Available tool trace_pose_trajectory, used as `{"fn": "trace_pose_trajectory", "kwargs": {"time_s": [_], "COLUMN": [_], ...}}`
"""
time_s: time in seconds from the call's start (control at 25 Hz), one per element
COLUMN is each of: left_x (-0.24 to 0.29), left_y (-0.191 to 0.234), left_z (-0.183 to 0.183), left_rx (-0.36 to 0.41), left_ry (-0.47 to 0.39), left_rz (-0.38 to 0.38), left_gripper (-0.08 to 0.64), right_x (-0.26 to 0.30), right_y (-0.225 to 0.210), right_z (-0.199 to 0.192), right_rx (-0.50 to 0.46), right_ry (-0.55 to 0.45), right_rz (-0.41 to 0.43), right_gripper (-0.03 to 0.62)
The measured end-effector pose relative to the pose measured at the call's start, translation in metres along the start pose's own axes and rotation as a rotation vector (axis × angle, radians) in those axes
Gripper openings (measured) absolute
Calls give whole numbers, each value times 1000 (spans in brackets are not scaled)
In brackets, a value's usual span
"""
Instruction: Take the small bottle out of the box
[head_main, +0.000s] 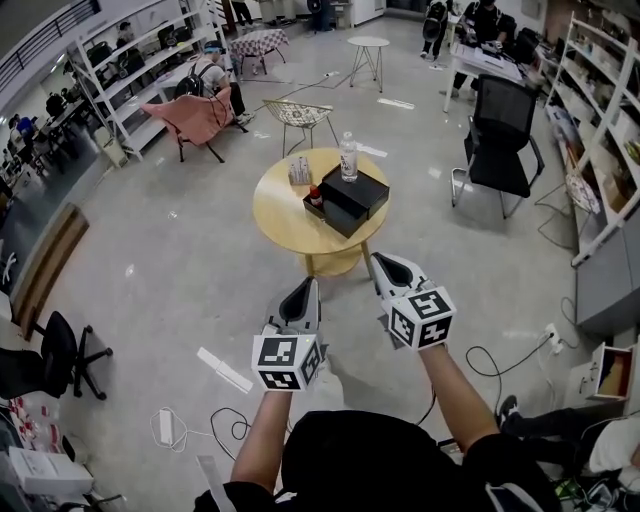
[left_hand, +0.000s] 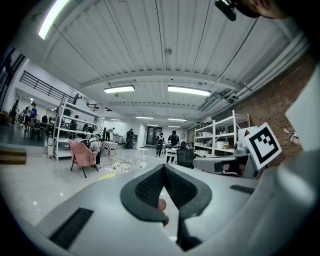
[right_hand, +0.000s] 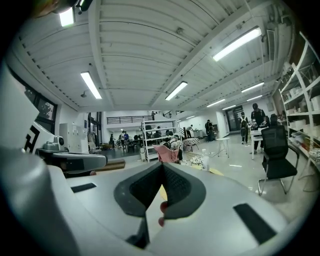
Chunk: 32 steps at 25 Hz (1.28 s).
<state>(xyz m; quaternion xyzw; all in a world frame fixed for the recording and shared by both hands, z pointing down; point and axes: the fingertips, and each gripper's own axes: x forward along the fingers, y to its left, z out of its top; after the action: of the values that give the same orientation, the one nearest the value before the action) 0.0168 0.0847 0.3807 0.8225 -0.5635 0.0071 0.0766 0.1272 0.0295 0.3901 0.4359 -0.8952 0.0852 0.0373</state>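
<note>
Grey floor (head_main: 180, 290) around table (head_main: 275, 215) with box (head_main: 340, 220)

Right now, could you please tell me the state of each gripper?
Left gripper: closed, holding nothing.
Right gripper: closed, holding nothing.

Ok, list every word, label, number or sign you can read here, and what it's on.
No words or numbers are readable.
Left marker cube: black-and-white square patterns, no letters.
Right marker cube: the same.
Clear bottle on the round table: label too small to read.
Small carton beside it: print too small.
</note>
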Motion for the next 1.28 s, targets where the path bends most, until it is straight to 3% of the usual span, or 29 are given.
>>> {"fn": "trace_pose_trajectory", "kwargs": {"time_s": [0.72,1.28], "left_x": [114,181], "left_y": [119,208], "left_z": [27,26], "left_rx": [-49,-69], "left_ry": [16,52], "left_rz": [-55,-78], "left_gripper": [8,8], "right_x": [160,271], "right_y": [-29,-48], "right_z": [26,23], "right_rx": [-14,1], "right_ry": [43,90], "right_rz": [-41,-75], "right_gripper": [2,2]}}
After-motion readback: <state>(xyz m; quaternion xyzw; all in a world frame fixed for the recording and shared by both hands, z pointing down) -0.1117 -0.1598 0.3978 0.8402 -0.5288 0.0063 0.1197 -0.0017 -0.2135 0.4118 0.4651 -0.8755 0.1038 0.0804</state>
